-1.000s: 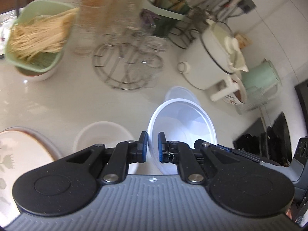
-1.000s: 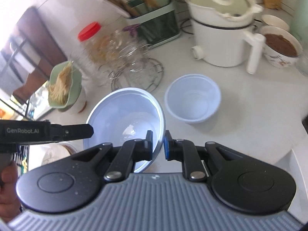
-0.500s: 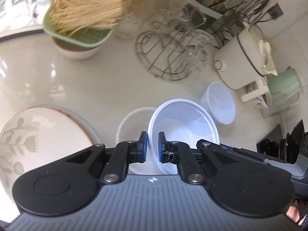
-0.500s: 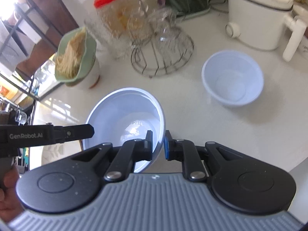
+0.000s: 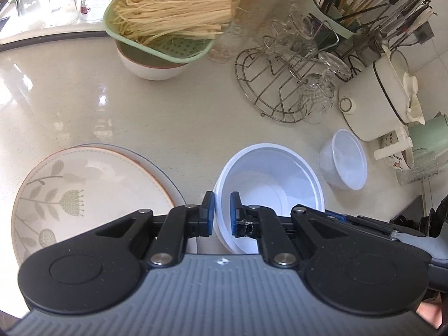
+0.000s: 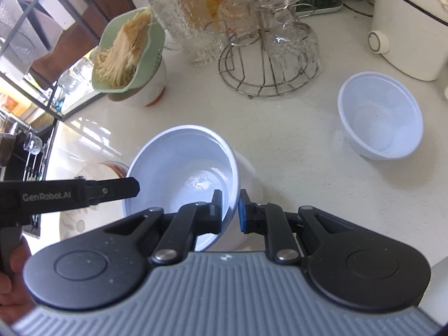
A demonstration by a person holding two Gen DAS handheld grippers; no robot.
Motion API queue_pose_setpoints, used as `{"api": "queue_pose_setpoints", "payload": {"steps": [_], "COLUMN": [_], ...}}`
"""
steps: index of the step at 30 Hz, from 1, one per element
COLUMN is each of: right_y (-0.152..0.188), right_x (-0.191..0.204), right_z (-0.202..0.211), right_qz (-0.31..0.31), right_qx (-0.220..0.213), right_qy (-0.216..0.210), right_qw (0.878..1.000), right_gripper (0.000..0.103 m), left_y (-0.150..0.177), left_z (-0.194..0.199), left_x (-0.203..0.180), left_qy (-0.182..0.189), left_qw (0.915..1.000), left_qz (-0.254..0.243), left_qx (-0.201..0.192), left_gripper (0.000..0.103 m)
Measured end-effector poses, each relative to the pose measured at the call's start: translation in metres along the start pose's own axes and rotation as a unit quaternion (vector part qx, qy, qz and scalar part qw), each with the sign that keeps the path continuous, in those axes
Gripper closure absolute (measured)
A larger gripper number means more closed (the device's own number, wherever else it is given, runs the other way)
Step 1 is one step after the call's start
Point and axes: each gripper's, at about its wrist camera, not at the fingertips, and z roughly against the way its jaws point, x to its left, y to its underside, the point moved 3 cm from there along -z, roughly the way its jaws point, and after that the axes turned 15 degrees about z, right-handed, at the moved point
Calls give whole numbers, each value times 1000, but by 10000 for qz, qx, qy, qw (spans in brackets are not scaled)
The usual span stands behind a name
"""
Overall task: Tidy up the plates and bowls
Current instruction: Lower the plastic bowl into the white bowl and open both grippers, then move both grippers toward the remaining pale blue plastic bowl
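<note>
1. Seen from the left wrist camera, the left gripper (image 5: 222, 212) had its two blue-padded fingers closed to a narrow gap on the near rim of the white bowl (image 5: 270, 179), one finger outside the wall and one inside.
2. Just left of that bowl lay the leaf-patterned plate (image 5: 84, 190) on the countertop (image 5: 84, 98), and a smaller white bowl (image 5: 345, 166) stood to the right, near the white pot (image 5: 375, 106).
3. Farther back were the green colander of noodles (image 5: 168, 19) sitting in a bowl, and the wire rack (image 5: 282, 81) holding glasses.
4. Seen from the right wrist camera, the right gripper (image 6: 230, 210) pinched the opposite rim of the same white bowl (image 6: 179, 168), its fingers nearly together with the wall between them.
5. Under that bowl a second white bowl (image 6: 250, 173) showed at the right edge; whether the two touched could not be told.
6. Across the bowl, the left gripper's arm (image 6: 75, 193) reached in from the left, and the smaller white bowl (image 6: 380, 117) stood well apart to the right.
</note>
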Motion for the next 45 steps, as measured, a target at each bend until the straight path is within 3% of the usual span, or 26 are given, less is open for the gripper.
{"api": "queue_pose_setpoints", "payload": {"steps": [2, 4, 6, 7, 8, 12, 36, 45], "right_y": [0, 1, 1, 1, 1, 1, 1, 8], "right_x": [0, -2, -3, -3, -4, -7, -38, -48], "right_z": [-1, -1, 0, 0, 1, 9, 82, 105], "right_qz": [-14, -67, -103, -108, -118, -181, -19, -128], "right_qx": [19, 21, 42, 54, 80, -8, -1242, -1595], "right_qy": [-19, -47, -48, -41, -38, -18, 637, 968], "right_qw": [10000, 10000, 9999, 9999, 9999, 9998, 9902, 9824], "right_gripper": [88, 88, 88, 84, 82, 51, 50, 50], "left_y": [0, 1, 1, 2, 2, 2, 13, 19], "left_z": [0, 0, 1, 3, 5, 10, 53, 61], "left_x": [1, 2, 0, -2, -4, -13, -78, -101], "left_qy": [-4, -61, -104, -103, -92, -85, 262, 417], "left_qw": [10000, 10000, 9999, 9999, 9999, 9997, 9917, 9861], "left_qz": [22, 57, 34, -18, -85, -226, -971, -1358], "left_qx": [22, 49, 33, -10, -44, -85, -796, -856], "left_gripper": [91, 82, 55, 53, 53, 53, 53, 53]}}
